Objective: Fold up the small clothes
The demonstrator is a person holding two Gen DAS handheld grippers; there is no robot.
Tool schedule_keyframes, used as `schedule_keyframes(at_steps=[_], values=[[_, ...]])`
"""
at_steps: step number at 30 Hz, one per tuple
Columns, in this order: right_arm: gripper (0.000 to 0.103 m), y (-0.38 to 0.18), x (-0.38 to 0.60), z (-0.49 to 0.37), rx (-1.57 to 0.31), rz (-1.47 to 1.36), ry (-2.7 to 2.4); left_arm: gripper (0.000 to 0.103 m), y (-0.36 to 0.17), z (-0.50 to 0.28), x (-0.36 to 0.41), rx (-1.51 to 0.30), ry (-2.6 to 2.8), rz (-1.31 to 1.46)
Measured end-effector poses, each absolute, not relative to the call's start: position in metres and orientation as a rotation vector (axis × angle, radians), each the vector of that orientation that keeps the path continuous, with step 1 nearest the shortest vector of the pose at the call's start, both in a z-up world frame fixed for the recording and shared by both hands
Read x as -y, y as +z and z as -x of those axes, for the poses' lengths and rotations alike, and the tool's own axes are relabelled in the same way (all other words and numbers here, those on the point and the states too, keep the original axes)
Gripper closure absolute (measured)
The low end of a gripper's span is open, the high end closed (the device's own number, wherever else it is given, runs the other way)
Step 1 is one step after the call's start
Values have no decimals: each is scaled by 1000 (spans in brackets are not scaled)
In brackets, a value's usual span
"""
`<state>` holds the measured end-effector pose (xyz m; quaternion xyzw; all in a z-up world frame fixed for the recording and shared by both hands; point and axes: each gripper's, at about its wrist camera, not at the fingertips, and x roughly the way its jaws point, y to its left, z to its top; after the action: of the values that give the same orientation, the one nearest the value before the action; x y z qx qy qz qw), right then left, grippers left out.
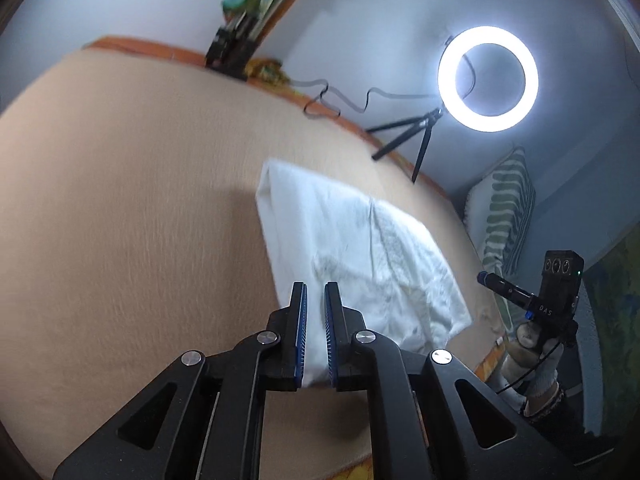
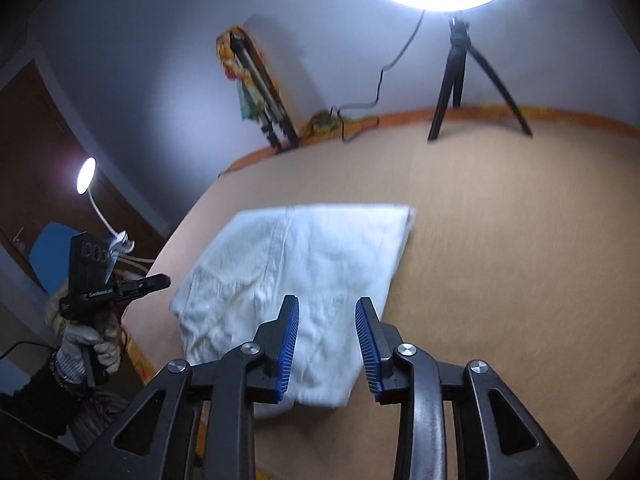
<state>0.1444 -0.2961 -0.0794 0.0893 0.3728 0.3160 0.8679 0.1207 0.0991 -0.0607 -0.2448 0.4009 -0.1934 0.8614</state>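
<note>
Left wrist view: left gripper (image 1: 315,332) at 6 o'clock, blue pads a narrow gap apart, over the near edge of a white folded garment (image 1: 360,256); whether pinching the cloth, cannot tell. Garment flat on the tan bed sheet (image 1: 132,208), running toward 12. Lit ring light (image 1: 488,79) on a tripod at 2 o'clock; striped pillow (image 1: 508,212) at 3. Right wrist view: right gripper (image 2: 327,348) at 6 o'clock, fingers well apart, holding nothing, above the garment's near corner (image 2: 296,264). Desk lamp (image 2: 85,174) at 9 o'clock.
</note>
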Motion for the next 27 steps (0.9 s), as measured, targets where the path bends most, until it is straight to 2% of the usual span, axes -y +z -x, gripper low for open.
schedule_keyframes(at_steps=[5, 16, 27], values=[[75, -70, 270, -175, -724, -134, 634, 96, -42, -153, -77, -777, -394, 430], [77, -91, 207, -227, -793, -62, 638, 96, -73, -225, -35, -864, -382, 313], [78, -126, 195, -243, -936, 9, 598, 96, -101, -222, -43, -939, -336, 286]])
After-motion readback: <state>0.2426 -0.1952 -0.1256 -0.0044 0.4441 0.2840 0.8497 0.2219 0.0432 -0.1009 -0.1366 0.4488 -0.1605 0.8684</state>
